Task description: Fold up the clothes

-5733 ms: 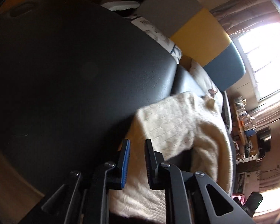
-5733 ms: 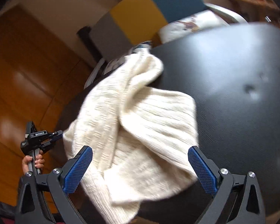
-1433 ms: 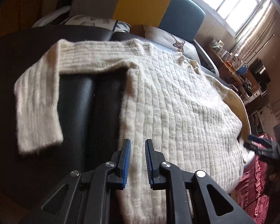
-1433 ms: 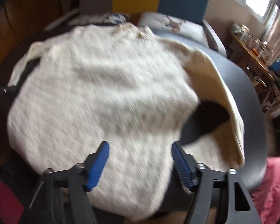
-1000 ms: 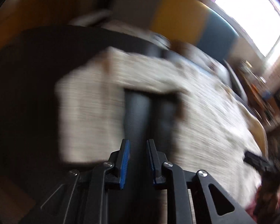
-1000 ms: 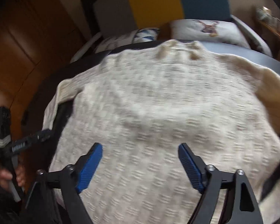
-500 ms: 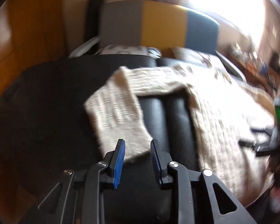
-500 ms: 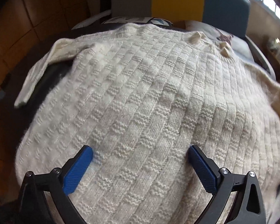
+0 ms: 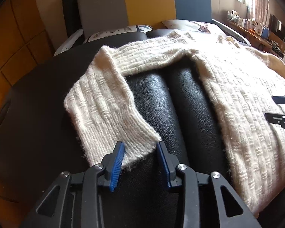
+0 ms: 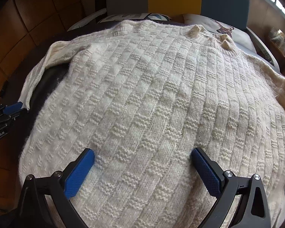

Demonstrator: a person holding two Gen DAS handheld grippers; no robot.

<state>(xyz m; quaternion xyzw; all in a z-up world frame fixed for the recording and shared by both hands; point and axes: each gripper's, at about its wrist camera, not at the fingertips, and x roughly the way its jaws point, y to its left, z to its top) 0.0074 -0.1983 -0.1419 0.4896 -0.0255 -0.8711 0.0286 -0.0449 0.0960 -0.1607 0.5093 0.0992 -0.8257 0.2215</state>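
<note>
Lying spread over the black padded bench (image 9: 190, 102), the cream knit sweater (image 10: 152, 98) is sitting under both tools. The left tool (image 9: 140, 153), jaws just opening, is straddling the sleeve cuff (image 9: 127, 140) ungripped; the right tool (image 10: 142, 163) is gaping wide above the body, gripping nothing.

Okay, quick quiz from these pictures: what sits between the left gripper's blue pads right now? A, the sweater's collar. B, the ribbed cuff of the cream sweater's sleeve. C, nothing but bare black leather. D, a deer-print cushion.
B: in the left wrist view the left gripper, its jaws just opened wider, straddles the ribbed cuff of the cream sweater, not yet pinching it.
</note>
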